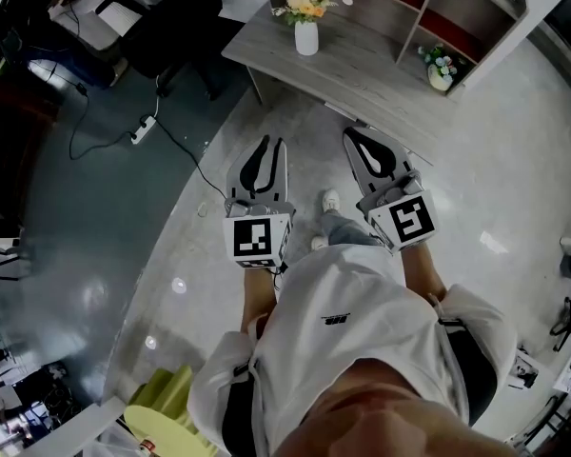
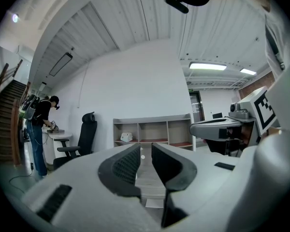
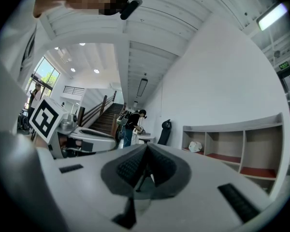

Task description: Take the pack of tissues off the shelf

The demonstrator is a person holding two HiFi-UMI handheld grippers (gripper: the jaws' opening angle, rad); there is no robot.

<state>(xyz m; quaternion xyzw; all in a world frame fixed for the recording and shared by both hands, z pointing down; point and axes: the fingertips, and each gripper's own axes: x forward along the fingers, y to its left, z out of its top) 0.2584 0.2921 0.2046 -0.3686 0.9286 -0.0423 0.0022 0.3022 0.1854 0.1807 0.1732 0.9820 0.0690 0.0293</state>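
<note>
The pack of tissues (image 2: 126, 137) is a white bundle in the left compartment of a wooden shelf (image 2: 154, 132) against the far wall; it also shows in the right gripper view as the tissues (image 3: 195, 146) in the shelf (image 3: 241, 149). Both grippers are held out at waist height, far from it. My left gripper (image 1: 273, 143) has its jaws a little apart with nothing between them (image 2: 146, 161). My right gripper (image 1: 350, 133) is shut and empty (image 3: 146, 149). In the head view the shelf (image 1: 438, 8) is seen from above and the tissues are hidden.
A grey table (image 1: 362, 69) with a white vase of flowers (image 1: 306, 29) stands between me and the shelf. A small flower pot (image 1: 440, 69) sits in a shelf compartment. A power strip and cable (image 1: 143, 129) lie on the floor at left. A person (image 2: 41, 124) and an office chair (image 2: 84, 134) stand at far left.
</note>
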